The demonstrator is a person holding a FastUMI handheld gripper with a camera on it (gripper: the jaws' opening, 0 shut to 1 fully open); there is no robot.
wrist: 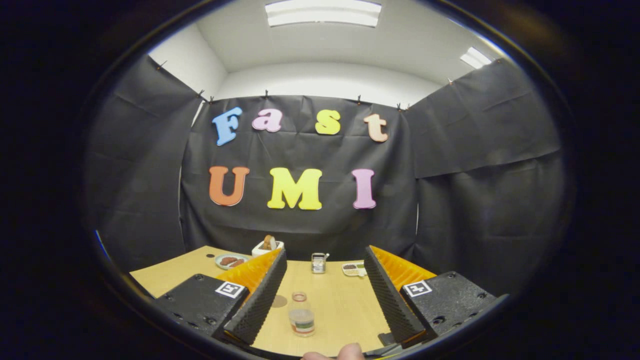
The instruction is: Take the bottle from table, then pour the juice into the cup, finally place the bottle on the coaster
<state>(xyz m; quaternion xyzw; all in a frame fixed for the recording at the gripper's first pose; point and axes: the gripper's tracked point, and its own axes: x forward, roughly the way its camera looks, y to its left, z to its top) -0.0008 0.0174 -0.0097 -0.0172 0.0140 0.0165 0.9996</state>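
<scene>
A small clear bottle (301,315) with a pale cap and a label band stands upright on the wooden table (345,305), between my fingers and nearer the left one. My gripper (325,260) is open wide, its fingers apart on either side of the bottle and not touching it. A round brown coaster (278,301) lies flat just left of the bottle, partly behind the left finger. A metallic cup (318,263) stands farther back, beyond the fingertips near the table's far edge.
At the back of the table sit a plate with dark food (231,261), a white container holding something brown (267,245) and a small white dish (353,269). Black cloth walls close the booth behind and beside. A fingertip of a person (345,353) shows nearest the camera.
</scene>
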